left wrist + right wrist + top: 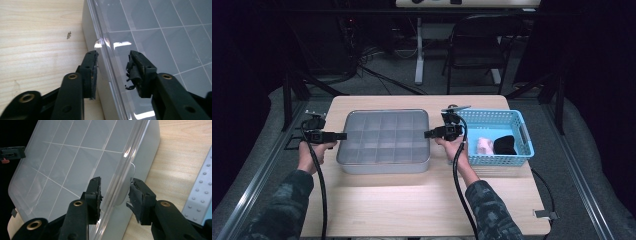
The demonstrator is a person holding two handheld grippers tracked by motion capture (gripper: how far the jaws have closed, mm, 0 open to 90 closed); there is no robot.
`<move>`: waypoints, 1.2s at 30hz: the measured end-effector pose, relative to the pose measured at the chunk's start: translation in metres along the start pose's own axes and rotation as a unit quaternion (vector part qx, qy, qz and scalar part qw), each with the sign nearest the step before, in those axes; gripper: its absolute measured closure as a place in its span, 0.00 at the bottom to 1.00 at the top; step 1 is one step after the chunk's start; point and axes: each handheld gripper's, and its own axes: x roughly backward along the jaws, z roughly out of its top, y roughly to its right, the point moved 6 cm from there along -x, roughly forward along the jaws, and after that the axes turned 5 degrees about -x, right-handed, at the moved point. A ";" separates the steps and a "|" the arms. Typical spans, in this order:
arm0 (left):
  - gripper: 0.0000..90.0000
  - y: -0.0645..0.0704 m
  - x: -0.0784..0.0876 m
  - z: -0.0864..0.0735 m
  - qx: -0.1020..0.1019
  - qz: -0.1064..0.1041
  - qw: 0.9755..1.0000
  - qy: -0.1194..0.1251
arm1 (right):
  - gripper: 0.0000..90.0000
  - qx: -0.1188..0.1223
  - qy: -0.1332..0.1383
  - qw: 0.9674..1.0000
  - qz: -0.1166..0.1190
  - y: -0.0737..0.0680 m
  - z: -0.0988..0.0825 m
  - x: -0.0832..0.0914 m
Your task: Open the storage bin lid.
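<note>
On wood — translucent gridded plastic box (383, 141)

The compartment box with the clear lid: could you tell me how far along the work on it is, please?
Done: the left gripper and right gripper are set at opposite edges of the compartment box. In hand: each gripper's jaws straddle the lid rim, with a gap visible at the pads, so no firm clamp yet. Left: the lid is on, the box looks empty, and two items lie in the blue basket.
</note>
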 end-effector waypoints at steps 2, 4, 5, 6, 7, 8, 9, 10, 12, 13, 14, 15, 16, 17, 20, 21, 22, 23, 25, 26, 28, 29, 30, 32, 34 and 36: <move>0.72 0.001 0.001 0.001 -0.009 0.012 1.000 0.003 | 0.69 0.000 0.000 1.000 0.000 0.000 0.000 0.000; 0.75 0.002 0.002 0.002 -0.025 0.023 0.999 -0.001 | 0.69 -0.003 0.003 1.000 0.001 0.000 0.000 0.000; 0.75 0.004 0.002 0.003 -0.033 0.034 0.999 0.000 | 0.69 -0.003 0.003 1.000 0.001 0.000 0.000 0.000; 0.76 0.005 0.002 0.003 -0.042 0.040 0.998 -0.004 | 0.70 -0.005 0.002 1.000 0.002 0.000 0.000 0.000; 0.77 0.006 0.002 0.004 -0.049 0.045 0.998 -0.006 | 0.70 -0.005 0.002 1.000 0.002 0.001 0.000 0.000; 0.77 0.006 0.002 0.004 -0.050 0.047 0.998 -0.006 | 0.70 -0.005 0.002 1.000 0.002 0.001 0.000 0.000; 0.77 0.006 0.002 0.004 -0.049 0.045 0.998 -0.006 | 0.70 -0.006 0.002 1.000 0.003 0.001 0.000 0.000; 0.77 0.005 0.002 0.004 -0.044 0.040 0.998 -0.005 | 0.70 -0.007 0.001 1.000 0.003 0.001 0.000 0.001; 0.75 0.002 0.001 0.003 -0.031 0.026 0.999 0.003 | 0.70 -0.006 0.001 1.000 0.005 0.001 0.000 0.001; 0.75 0.000 0.001 0.003 -0.023 0.016 1.000 0.005 | 0.70 -0.006 0.001 1.000 0.005 0.001 0.000 0.001; 0.73 -0.001 0.000 0.002 -0.009 0.004 1.000 0.004 | 0.70 -0.006 0.001 1.000 0.005 0.001 0.000 0.001; 0.68 -0.002 -0.002 0.001 0.006 -0.009 1.000 0.006 | 0.70 -0.006 0.001 1.000 0.005 0.001 0.000 0.001; 0.66 -0.004 -0.003 0.001 0.016 -0.018 1.000 0.009 | 0.70 -0.006 0.001 1.000 0.005 0.001 0.000 0.001; 0.65 -0.005 -0.004 0.000 0.020 -0.029 0.999 0.008 | 0.70 -0.006 0.001 1.000 0.005 0.001 0.000 0.001; 0.62 -0.007 -0.007 -0.002 0.059 -0.060 0.996 0.015 | 0.70 -0.005 0.002 1.000 0.005 0.001 0.000 0.001; 0.62 -0.007 -0.008 -0.003 0.071 -0.072 0.995 0.014 | 0.70 -0.005 0.002 1.000 0.005 0.001 0.000 0.001; 0.62 -0.007 -0.009 -0.004 0.076 -0.075 0.994 0.019 | 0.70 -0.005 0.002 1.000 0.005 0.002 -0.001 0.001; 0.62 -0.007 -0.009 -0.003 0.076 -0.073 0.994 0.019 | 0.70 -0.004 0.001 1.000 0.005 0.002 -0.001 0.001; 0.62 -0.006 -0.008 -0.003 0.071 -0.067 0.995 0.013 | 0.70 -0.005 0.003 1.000 0.004 0.002 -0.001 0.001; 0.62 -0.006 -0.008 -0.003 0.073 -0.066 0.995 0.013 | 0.70 -0.006 0.003 1.000 0.004 0.001 -0.001 0.001; 0.63 -0.006 -0.007 -0.003 0.075 -0.064 0.995 0.012 | 0.71 -0.009 0.004 1.000 0.003 0.002 -0.001 0.001; 0.63 -0.006 -0.007 -0.003 0.076 -0.064 0.995 0.012 | 0.71 -0.014 0.006 1.000 0.004 0.002 -0.001 0.001; 0.63 -0.005 -0.007 -0.003 0.075 -0.062 0.995 0.012 | 0.71 -0.018 0.006 1.000 0.009 0.002 -0.001 0.000; 0.63 -0.005 -0.007 -0.003 0.077 -0.063 0.995 0.015 | 0.72 -0.033 0.010 0.999 0.020 0.003 -0.002 0.000; 0.63 -0.006 -0.007 -0.003 0.077 -0.065 0.995 0.015 | 0.72 -0.037 0.003 0.999 0.027 0.005 -0.002 0.000; 0.63 -0.005 -0.007 -0.003 0.081 -0.065 0.994 0.019 | 0.72 -0.041 0.008 0.999 0.027 0.005 -0.002 -0.001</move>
